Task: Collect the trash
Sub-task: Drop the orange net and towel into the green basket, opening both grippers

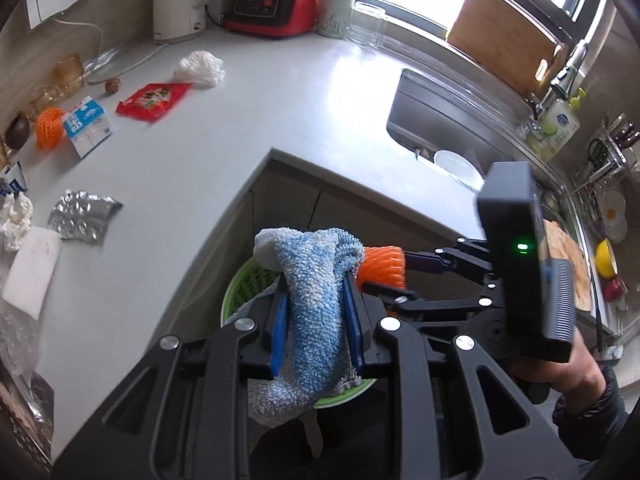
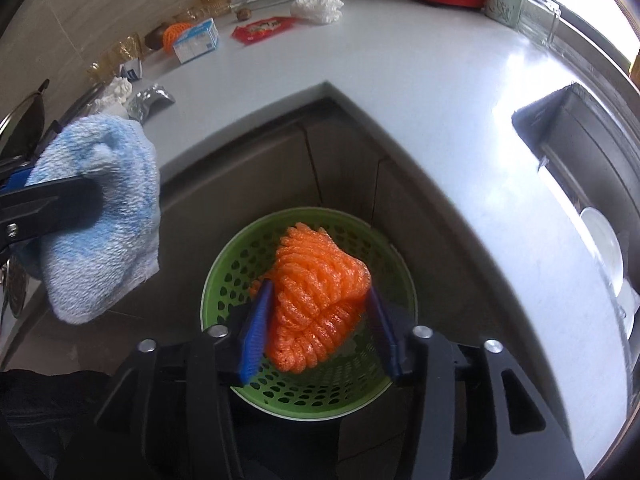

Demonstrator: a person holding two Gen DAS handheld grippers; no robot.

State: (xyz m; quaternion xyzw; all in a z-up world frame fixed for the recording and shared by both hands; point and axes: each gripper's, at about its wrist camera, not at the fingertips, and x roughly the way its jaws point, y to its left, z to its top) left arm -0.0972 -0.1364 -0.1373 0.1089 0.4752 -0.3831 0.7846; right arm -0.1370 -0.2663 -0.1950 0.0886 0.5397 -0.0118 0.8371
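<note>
— What's the right gripper [image 2: 318,320] got?

— An orange foam net [image 2: 316,300], pinched between its blue pads, fingers closed onto its sides. Its long axis runs away from the gripper, far end tilted up and slightly right. It hangs directly over the green basket [image 2: 224,280], which stands on the floor in the tabletop's [image 2: 420,92] inner corner.

— Anything in the basket?

— I see only perforated wall and bottom around the net; the rest is hidden.

— And the left gripper [image 1: 316,320]?

— Clamped on a blue-and-white towel [image 1: 316,304], which drapes lengthwise along its fingers and flops over the tips, just beside the net, above the basket's rim.

— What remains on the tabletop?

— A red wrapper [image 1: 154,100], a milk carton [image 1: 88,126], another orange net [image 1: 50,126], crumpled foil [image 1: 82,216], a white plastic bag [image 1: 202,68].
</note>
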